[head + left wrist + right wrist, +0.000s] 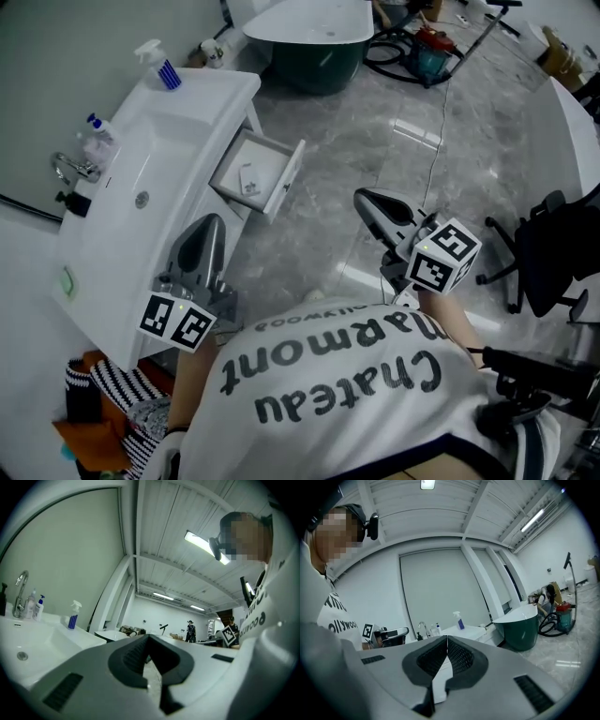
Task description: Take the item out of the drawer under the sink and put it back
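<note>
The white drawer (272,187) under the white sink (141,187) stands pulled open. A small pale item (249,180) lies on its floor. My left gripper (210,225) is shut and empty beside the sink's front edge, short of the drawer. My right gripper (362,198) is shut and empty over the marble floor, to the right of the drawer. In the left gripper view the jaws (147,637) meet with nothing between them, and the sink basin (33,641) lies to their left. The right gripper view shows closed jaws (447,639) aimed level toward the sink (466,631).
A spray bottle (160,66), soap bottles (97,139) and a faucet (71,169) stand on the sink. A dark green bathtub (314,42) and a vacuum with hose (417,47) lie beyond. A black office chair (553,258) stands at right. Striped cloth (108,398) sits at bottom left.
</note>
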